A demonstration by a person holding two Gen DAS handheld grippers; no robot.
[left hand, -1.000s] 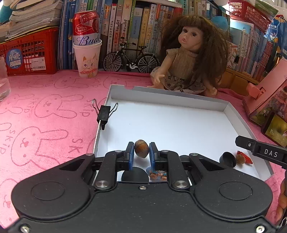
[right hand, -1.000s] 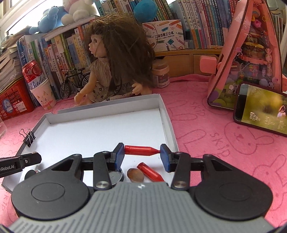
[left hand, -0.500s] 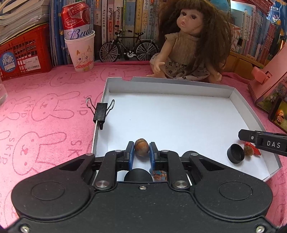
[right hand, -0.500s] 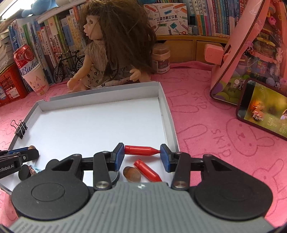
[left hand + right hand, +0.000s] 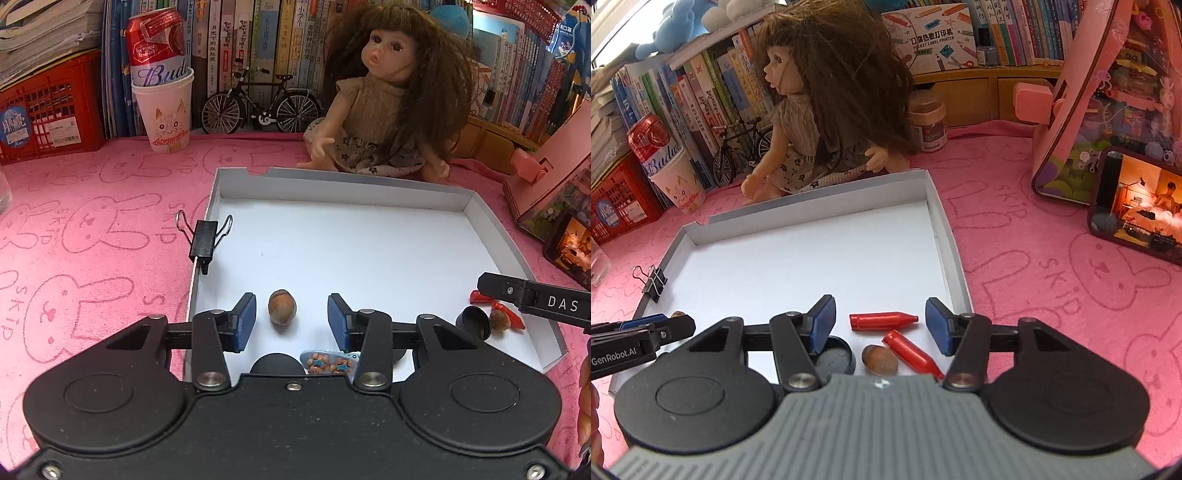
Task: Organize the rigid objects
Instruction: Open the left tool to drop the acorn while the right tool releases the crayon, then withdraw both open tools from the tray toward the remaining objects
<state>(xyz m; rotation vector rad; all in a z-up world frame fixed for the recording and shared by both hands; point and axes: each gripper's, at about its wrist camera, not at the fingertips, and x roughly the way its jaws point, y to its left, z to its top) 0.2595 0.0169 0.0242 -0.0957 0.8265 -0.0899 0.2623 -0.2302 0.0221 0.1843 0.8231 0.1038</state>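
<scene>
A white tray lies on the pink cloth; it also shows in the right wrist view. My left gripper is open, and a brown acorn lies free on the tray floor between its fingers. My right gripper is open around a red bullet-shaped piece that rests on the tray. A second red piece, another acorn and a black cap lie just below it. A patterned blue piece and a black cap also lie in the tray.
A black binder clip grips the tray's left wall. A doll sits behind the tray. A cup with a red can, a toy bicycle, a red basket, a pink toy house and a phone stand around.
Both grippers have opened. The left one let go of the acorn and the right one let go of the red piece; both pieces now lie on the tray.
</scene>
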